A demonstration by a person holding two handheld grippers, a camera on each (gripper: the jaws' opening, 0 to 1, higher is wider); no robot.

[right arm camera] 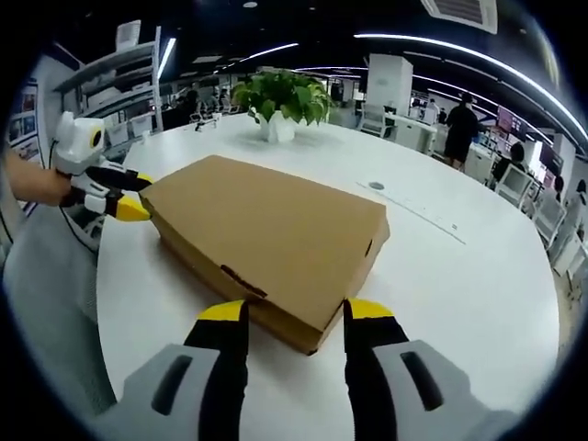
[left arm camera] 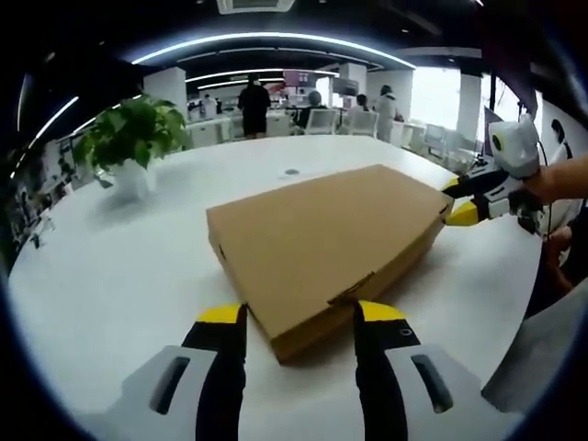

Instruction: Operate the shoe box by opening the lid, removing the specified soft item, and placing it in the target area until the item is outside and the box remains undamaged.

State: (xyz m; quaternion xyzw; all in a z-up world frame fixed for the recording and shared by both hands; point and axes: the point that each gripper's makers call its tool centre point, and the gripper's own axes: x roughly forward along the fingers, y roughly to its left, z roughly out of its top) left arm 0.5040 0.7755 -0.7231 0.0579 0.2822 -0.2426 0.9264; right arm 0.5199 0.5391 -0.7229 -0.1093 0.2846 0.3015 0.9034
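box (left arm camera: 326,243) lid-down on table (left arm camera: 110,276), centre | left gripper (left arm camera: 301,317) at its 6 o'clock corner | right gripper (left arm camera: 457,200) at box 2 o'clock corner | plant (left arm camera: 129,138) 10 o'clock, behind box

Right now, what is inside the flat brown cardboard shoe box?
Cannot tell: the flat brown cardboard shoe box is closed, its lid hiding any contents. It rests on the white round table.

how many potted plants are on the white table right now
1. A potted plant stands on the white table beyond the closed cardboard box, near the far edge. Nothing suggests another, though the box could hide something small.
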